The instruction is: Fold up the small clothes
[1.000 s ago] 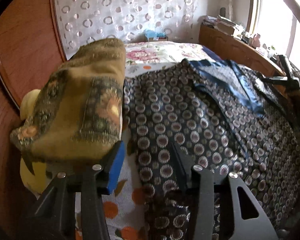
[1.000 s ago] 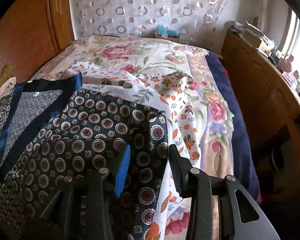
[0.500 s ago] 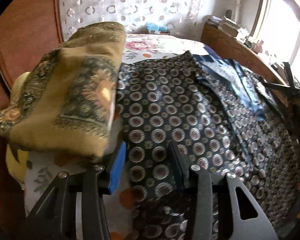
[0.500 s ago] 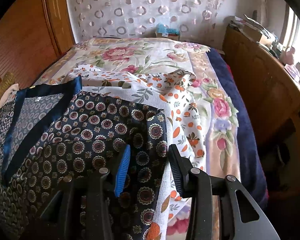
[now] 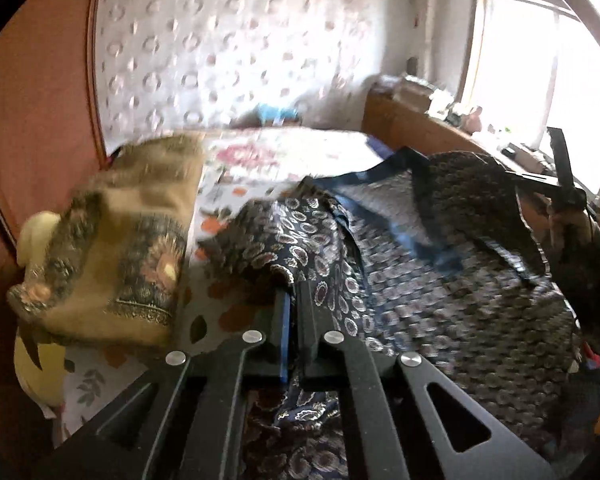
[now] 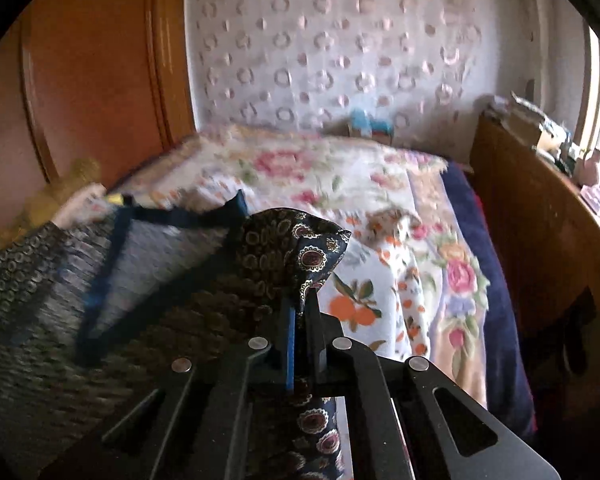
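Left gripper: my left gripper [image 5: 291, 304] has its jaws pressed together on a fold of the dark patterned garment [image 5: 440, 280], which bunches up just ahead of the fingertips.

Right gripper: my right gripper [image 6: 300, 300] is likewise pinching a corner of the same dark patterned garment [image 6: 300, 248]; the corner stands up in a peak right above the jaws.

Garment: I see it stretched between my two grippers, lifted in places, with a blue border band running across it; the views are blurred, so finer folds I cannot make out.

Other gripper in view: far right of my left gripper, the right gripper [image 5: 556, 190] shows with cloth hanging from it.

Left of the left gripper: an olive patterned cloth [image 5: 120, 248] lies piled over a yellow item [image 5: 40, 376] I cannot identify.

Bed: ahead and right of my right gripper, the floral bedspread [image 6: 452, 280] lies under a white cloth with orange prints [image 6: 364, 300].

Far right of the right gripper: a wooden cabinet [image 6: 540, 220].
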Demonstrator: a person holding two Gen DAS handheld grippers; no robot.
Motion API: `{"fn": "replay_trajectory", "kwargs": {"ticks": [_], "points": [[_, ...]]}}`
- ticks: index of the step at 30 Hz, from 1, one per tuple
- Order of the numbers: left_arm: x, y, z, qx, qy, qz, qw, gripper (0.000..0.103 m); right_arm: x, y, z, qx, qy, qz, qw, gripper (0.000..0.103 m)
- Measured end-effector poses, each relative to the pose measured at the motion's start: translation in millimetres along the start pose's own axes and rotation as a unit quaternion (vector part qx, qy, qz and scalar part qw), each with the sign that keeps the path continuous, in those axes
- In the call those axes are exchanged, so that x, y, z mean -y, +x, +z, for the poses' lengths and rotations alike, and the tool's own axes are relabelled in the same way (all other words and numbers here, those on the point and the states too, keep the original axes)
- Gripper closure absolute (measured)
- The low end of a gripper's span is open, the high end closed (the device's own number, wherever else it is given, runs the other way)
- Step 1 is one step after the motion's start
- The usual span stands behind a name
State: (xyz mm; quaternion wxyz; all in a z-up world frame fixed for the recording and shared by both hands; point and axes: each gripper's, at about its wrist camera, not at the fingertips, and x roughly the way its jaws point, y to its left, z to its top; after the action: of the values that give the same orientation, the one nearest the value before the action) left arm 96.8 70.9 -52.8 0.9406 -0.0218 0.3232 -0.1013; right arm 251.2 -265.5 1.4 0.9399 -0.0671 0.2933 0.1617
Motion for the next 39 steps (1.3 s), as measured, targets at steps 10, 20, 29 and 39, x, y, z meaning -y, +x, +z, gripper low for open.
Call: {"fn": "replay_trajectory", "kwargs": {"ticks": [10,20,29,39], "points": [[20.7,-68.2,-34.6,0.029,0.02,-0.016,0.9992,0.1,-31.1,-130.4,-81.4,0.06,0.008,0.033,0.998,0.1],[27.2,-92.8,-81.3,-0.017,0.021,-0.009,0.9996,0.1,-15.7,-203.6,-175.1,0.002,0.049,0.016,0.999,0.1],[16.6,-97.7,-83.9,-0.006,0.023,0.014,0.9996,0.073,-15.7,-183.2,-192.1,-0.071,0.039,-0.006,0.997,0.097],[-22.0,-74.0,-88.2,-0.022,-0.012,0.047,0.9986,0.06,-10.3,-188.5,-159.2,-0.01,0.038,-0.02,0.999,0.058]]}}
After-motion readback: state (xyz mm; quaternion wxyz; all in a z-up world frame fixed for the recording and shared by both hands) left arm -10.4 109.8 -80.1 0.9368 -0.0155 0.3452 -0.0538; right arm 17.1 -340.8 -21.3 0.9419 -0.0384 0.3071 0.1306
